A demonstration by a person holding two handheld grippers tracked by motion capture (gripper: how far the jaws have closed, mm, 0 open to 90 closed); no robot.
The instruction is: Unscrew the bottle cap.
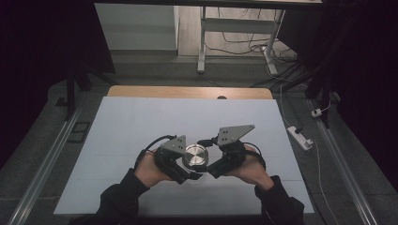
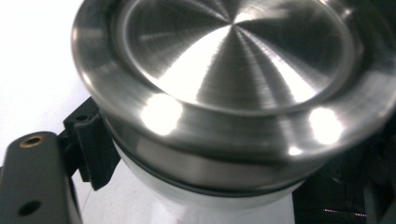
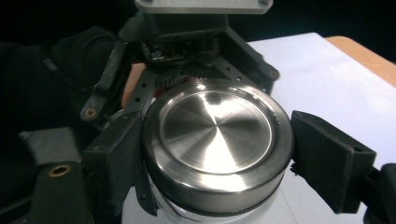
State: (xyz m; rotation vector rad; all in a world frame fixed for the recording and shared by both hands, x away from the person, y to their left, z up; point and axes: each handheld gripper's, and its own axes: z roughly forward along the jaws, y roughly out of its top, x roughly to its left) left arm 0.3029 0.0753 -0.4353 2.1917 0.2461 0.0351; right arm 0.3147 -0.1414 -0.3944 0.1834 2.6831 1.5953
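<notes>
Between my two tools stands an upright jar (image 1: pixel 195 158): my left gripper (image 1: pixel 184 176) clamps its white body, my right gripper (image 3: pixel 210 154) clamps its steel lid (image 3: pixel 215 142) just above

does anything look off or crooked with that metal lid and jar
Nothing stands out. The steel lid sits level on the white jar, with no dent or spill visible. The left gripper and right gripper both clamp it.

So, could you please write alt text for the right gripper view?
A round steel lid on a white jar sits clamped between the right gripper's two black jaws. Behind it, the left gripper faces the camera, over a white table.
</notes>
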